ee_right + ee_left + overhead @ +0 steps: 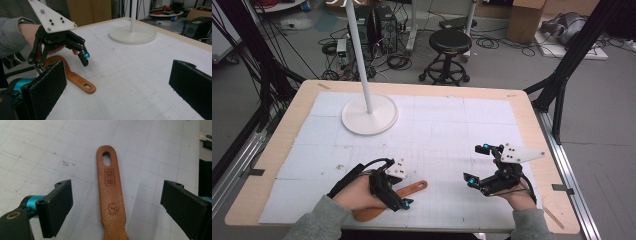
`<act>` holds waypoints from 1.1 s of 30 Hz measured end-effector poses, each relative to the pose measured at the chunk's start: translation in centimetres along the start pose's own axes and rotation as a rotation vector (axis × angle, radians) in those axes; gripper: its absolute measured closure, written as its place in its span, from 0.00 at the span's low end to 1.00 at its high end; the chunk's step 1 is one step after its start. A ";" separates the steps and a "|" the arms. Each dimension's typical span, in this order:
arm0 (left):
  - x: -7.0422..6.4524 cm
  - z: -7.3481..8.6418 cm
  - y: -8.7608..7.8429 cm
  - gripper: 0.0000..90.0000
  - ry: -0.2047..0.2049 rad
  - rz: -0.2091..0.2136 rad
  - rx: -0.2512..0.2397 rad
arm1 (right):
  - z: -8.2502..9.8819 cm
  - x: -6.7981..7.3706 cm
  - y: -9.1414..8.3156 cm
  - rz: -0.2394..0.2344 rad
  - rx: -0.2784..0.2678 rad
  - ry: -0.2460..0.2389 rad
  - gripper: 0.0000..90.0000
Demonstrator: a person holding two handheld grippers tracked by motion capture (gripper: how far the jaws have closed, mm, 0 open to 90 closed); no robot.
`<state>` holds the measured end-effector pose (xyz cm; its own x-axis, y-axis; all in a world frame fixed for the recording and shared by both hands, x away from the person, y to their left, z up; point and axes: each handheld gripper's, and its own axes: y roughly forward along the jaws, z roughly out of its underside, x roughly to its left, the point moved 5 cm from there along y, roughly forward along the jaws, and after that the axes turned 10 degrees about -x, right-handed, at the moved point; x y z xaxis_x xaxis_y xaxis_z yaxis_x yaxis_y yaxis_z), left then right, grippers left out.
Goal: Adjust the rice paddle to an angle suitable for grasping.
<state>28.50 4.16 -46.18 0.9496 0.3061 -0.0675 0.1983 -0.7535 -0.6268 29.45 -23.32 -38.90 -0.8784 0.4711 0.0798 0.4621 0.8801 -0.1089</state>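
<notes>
Spatula [110, 195] of brown wood lies flat on the white gridded mat [437, 130] near the table's [287, 130] front edge, handle hole pointing away. Left gripper [116, 207] hangs over it, jaws wide apart, touching nothing. Right gripper [476, 164] hovers well apart, jaws spread, empty. A lamp base [370, 115] stands farther back; beyond, a stool [450, 42] and cables on grey floor.
</notes>
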 end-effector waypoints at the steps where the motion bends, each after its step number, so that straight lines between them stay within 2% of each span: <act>1: 0.0 0.1 0.0 0.13 -0.006 0.002 0.008 | 0.0 0.0 0.0 0.006 0.003 0.007 0.00; 3: 0.0 0.2 0.1 0.14 -0.016 0.020 0.020 | 0.2 -0.1 0.1 0.009 0.008 0.007 0.00; 6: -0.1 0.3 0.2 0.16 -0.002 0.006 0.030 | 0.4 -0.2 0.3 0.010 0.022 0.003 0.00; 16: 0.5 1.0 0.1 0.18 -0.037 -0.004 0.034 | 0.4 -0.1 0.5 0.001 0.025 0.003 0.00; 21: 0.5 1.2 0.0 0.19 -0.034 -0.008 0.039 | 0.4 -0.2 0.7 -0.001 0.026 0.004 0.00; 25: 0.4 1.3 0.0 0.20 -0.023 -0.005 0.041 | 0.4 -0.2 0.6 0.001 0.028 0.007 0.00; 33: 0.3 1.4 0.0 0.23 0.020 -0.030 0.051 | 0.4 -0.2 0.6 0.001 0.026 0.004 0.00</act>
<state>28.49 5.09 -47.25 0.9483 0.3157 -0.0329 0.2144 -0.7134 -0.6672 29.86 -22.87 -39.41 -0.8775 0.4721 0.0837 0.4595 0.8779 -0.1348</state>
